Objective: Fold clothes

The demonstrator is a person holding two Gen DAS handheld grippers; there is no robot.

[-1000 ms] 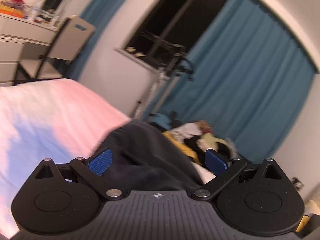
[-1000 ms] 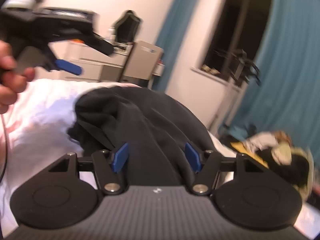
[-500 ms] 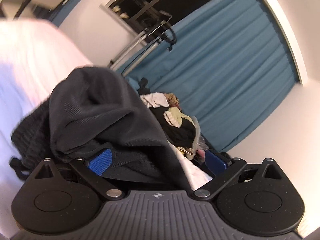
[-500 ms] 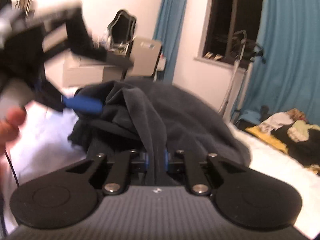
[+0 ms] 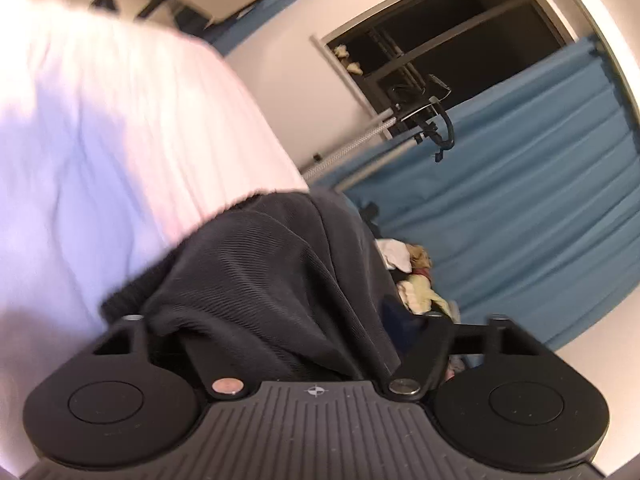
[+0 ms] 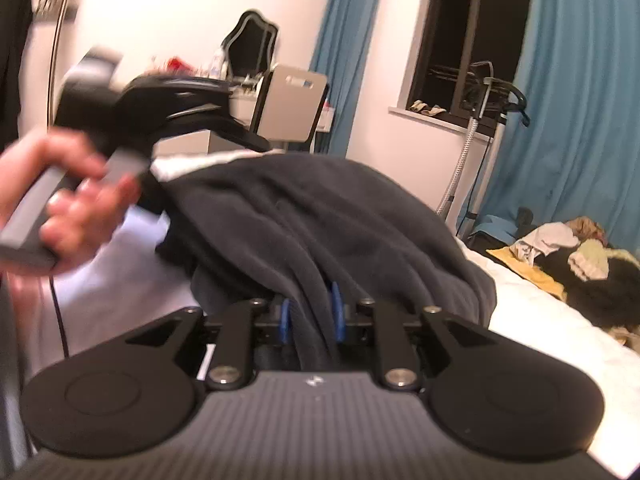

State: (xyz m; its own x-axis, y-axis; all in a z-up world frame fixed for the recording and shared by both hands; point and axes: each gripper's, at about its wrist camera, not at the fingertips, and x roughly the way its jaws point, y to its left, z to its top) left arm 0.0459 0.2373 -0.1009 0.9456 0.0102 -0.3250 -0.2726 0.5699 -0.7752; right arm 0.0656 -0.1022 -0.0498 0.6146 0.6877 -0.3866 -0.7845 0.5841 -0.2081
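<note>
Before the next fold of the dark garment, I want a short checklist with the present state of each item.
1. Right gripper has the dark garment between its blue pads: ok, though its jaws are opening slightly.
2. Left gripper grips the garment: cannot tell; cloth lies between its fingers, jaws are closing, pads hidden.
3. Garment rests on the white bedcover: ok.
4. Garment lies flat: not ok, it is bunched.
5. Pile of other clothes is apart from the garment: ok.
</note>
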